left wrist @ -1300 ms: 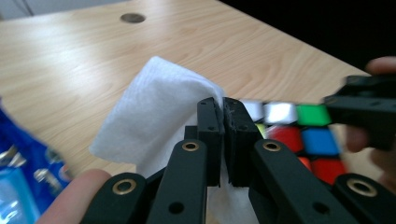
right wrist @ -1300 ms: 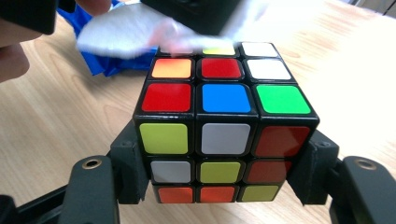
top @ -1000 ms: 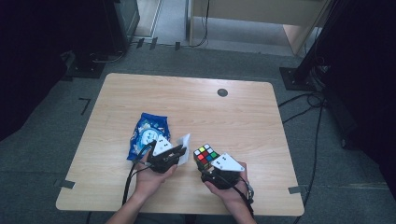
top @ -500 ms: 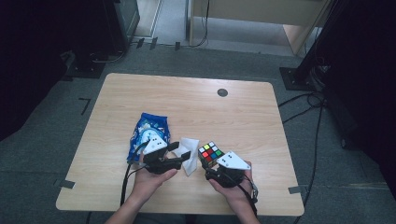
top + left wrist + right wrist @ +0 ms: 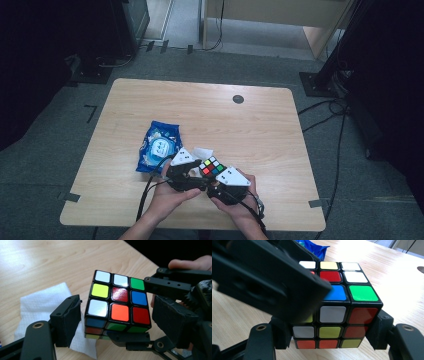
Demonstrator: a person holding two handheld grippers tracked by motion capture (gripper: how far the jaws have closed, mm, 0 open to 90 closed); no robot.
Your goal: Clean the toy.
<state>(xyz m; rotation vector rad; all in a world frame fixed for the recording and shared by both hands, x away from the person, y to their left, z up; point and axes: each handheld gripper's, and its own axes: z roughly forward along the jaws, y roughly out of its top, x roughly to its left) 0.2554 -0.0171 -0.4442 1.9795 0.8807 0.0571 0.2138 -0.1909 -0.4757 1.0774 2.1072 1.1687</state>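
A scrambled Rubik's cube (image 5: 212, 166) is held above the table's front edge. My right gripper (image 5: 332, 337) is shut on it, its pads pressing the two sides of the lowest layer (image 5: 329, 343). My left gripper (image 5: 117, 315) has just been opening and now stands open, one jaw on each side of the cube (image 5: 120, 295), with a thin gap at each pad. From the right gripper view, one left jaw hides the cube's upper left. A white tissue (image 5: 42, 302) lies flat on the wood behind the left jaw.
A blue wipes packet (image 5: 160, 145) lies left of the hands, and the tissue (image 5: 202, 151) sits between it and the cube. The wooden table (image 5: 225, 120) has a dark round cap (image 5: 238, 99) at the back. Both cables trail off the front edge.
My left gripper let go of the white tissue, which now lies on the table, and moved right to the cube with its jaws spread. The right gripper brought the cube slightly left.
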